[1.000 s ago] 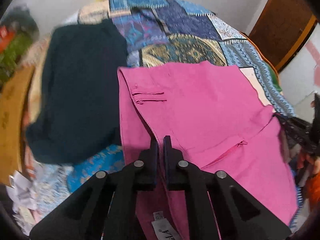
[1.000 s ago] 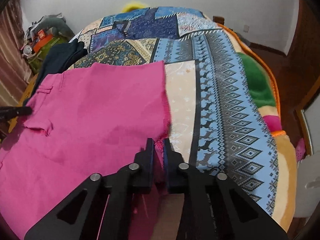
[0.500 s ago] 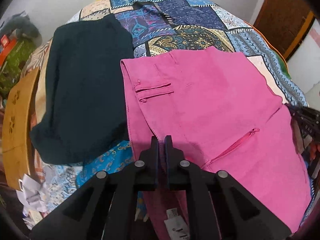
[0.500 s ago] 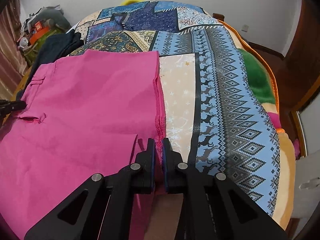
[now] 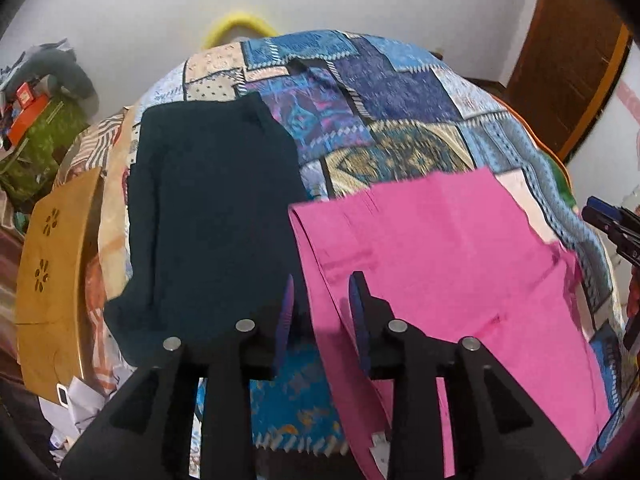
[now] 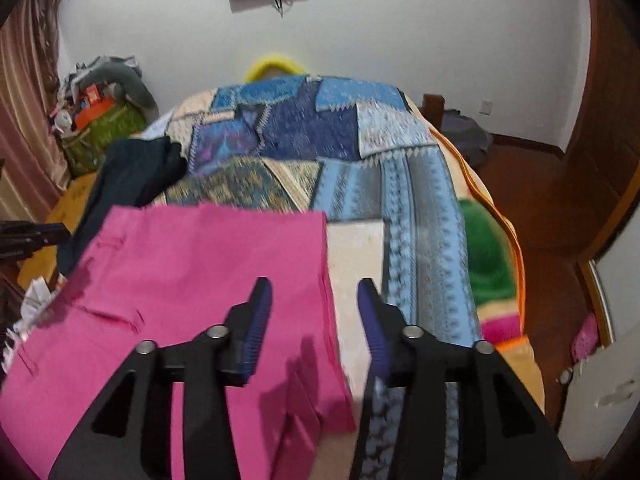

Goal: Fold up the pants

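Left wrist: gripper (image 5: 322, 298) spread above pink pants (image 5: 448, 264).

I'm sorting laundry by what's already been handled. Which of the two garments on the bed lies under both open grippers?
The pink pants: both the left gripper and right gripper hover over their edges. The dark garment lies beside them, further left.

left gripper (image 5: 320, 300) | right gripper (image 6: 314, 304) | black arms, blue pads, silver screws
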